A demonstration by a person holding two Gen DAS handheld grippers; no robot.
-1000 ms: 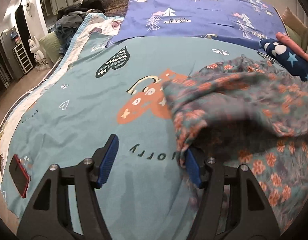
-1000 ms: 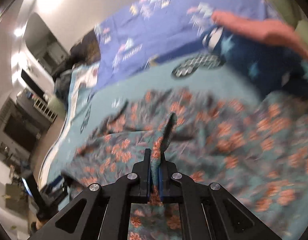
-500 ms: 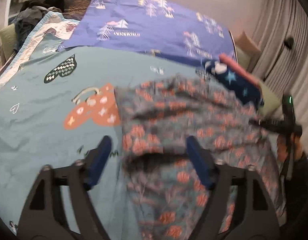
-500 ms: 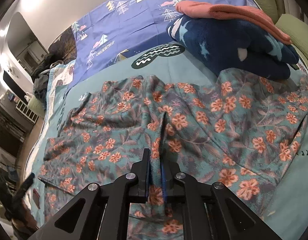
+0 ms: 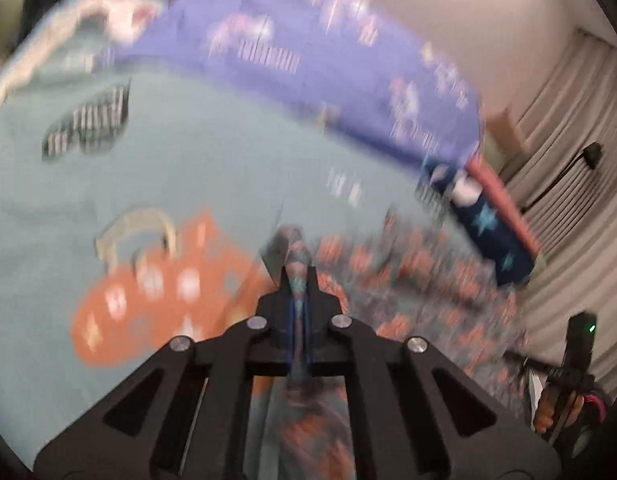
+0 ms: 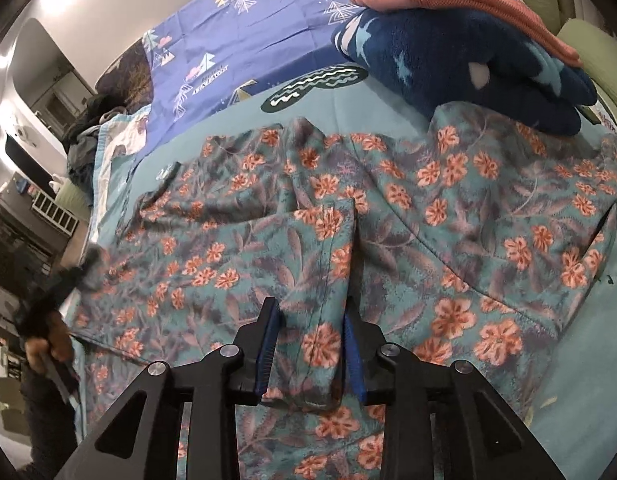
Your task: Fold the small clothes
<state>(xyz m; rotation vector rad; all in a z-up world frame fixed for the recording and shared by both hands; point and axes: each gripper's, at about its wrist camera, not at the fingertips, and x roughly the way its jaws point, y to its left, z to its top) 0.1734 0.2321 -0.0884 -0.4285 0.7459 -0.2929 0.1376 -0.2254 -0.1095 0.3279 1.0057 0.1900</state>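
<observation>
My left gripper [image 5: 299, 276] pinches floral garment [image 6: 448, 208] edge, jaws just closed; right gripper [image 6: 308, 344] just opening, fold loose between. Risk: thin pinch slips, fold collapses.

Garment [image 6: 448, 216] flat on bedsheet [image 6: 236, 120]; folded pile [image 6: 468, 52] behind.

Not much can be read here. On the purple sheet [image 6: 244, 40] there are little words under a tree and cloud picture, but they are too small to read; they may end in "VINTAGE". On the teal bed cover [image 6: 580, 360], at the right edge, a few dark letters show sideways, and they cannot be made out. The left wrist view is too blurry to read anything.
</observation>
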